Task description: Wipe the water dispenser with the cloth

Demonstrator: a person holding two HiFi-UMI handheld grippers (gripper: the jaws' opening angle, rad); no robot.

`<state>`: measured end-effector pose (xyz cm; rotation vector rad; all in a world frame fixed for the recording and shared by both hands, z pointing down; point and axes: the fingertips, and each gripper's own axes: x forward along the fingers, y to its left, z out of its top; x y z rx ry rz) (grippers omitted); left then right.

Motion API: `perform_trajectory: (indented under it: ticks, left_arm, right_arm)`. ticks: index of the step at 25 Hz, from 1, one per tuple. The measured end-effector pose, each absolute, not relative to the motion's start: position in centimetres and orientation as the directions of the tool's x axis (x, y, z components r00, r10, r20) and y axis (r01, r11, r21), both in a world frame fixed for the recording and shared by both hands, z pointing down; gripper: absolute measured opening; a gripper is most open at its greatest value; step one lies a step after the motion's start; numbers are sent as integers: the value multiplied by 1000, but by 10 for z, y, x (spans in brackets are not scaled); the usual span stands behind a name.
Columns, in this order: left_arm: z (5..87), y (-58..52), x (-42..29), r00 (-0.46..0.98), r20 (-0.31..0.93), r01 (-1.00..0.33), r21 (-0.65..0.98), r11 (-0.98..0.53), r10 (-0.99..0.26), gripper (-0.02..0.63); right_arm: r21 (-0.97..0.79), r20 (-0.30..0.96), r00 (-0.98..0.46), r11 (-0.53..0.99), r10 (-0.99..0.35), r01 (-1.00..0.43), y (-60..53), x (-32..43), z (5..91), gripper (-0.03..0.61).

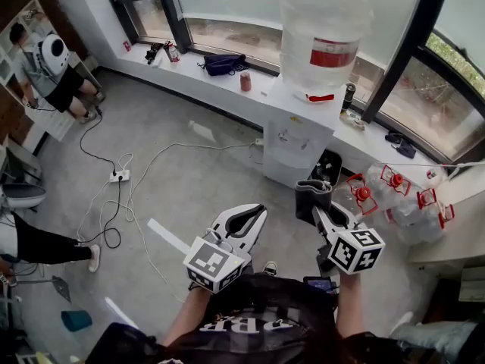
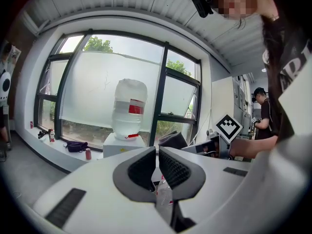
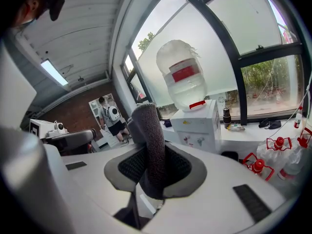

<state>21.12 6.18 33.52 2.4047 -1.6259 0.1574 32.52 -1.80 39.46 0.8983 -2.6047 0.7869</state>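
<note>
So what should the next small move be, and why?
Probably carry the right tool forward to the white water dispenser: it is shut on the folded dark grey cloth, which is well apart from the dispenser.

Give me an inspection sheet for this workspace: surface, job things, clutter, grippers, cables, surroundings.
Surface: grey floor, with a white window ledge along the wall.
Job's things: white water dispenser upright with a bottle on top; dark grey cloth held apart from the dispenser.
Clutter: spare bottles with red caps at the right; dark bag and red can on the ledge.
Grippers: left gripper has fingers together with nothing held; right gripper is shut on the cloth.
Cables: white power strip with loose cables on the floor.
Surroundings: large windows; a person stands far left.
</note>
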Motion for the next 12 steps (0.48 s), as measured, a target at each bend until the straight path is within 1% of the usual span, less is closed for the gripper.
perform_trajectory:
  ticks: [12]
  left_arm:
    - [335, 73, 245, 401, 220, -916, 117, -384, -889, 20]
  right_arm:
    - [-381, 428, -738, 637, -521, -670, -13, 370, 397, 103]
